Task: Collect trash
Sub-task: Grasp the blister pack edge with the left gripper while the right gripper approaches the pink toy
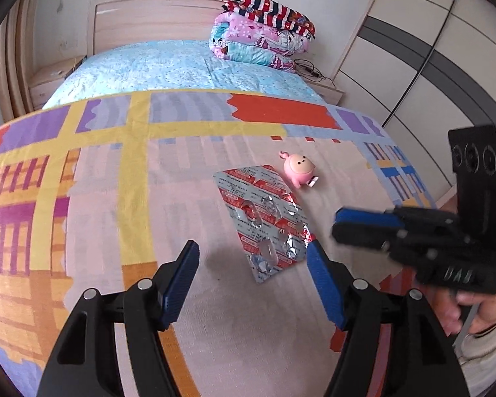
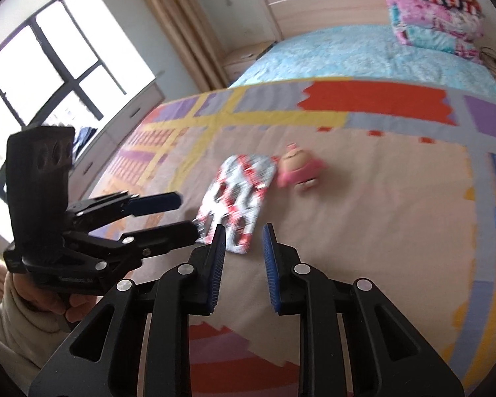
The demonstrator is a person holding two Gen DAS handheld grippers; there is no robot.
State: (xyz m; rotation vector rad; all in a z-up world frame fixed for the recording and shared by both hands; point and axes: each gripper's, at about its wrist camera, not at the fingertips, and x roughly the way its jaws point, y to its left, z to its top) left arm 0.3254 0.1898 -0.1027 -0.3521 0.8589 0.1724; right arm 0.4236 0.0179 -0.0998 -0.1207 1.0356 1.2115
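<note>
An empty pill blister sheet (image 1: 264, 218) lies flat on the patterned bedspread (image 1: 115, 198), just beside a pink toy figure (image 1: 299, 169). The left gripper (image 1: 253, 251) hangs over its near end, jaws apart, nothing pinched. The right gripper (image 2: 243, 235) looks narrowly parted and empty, though that view is blurred.

A bed (image 1: 122, 198) with a patchwork cover carries a foil blister pack (image 1: 264, 218), a pink toy (image 1: 299, 169) and folded quilts (image 1: 261, 38).
</note>
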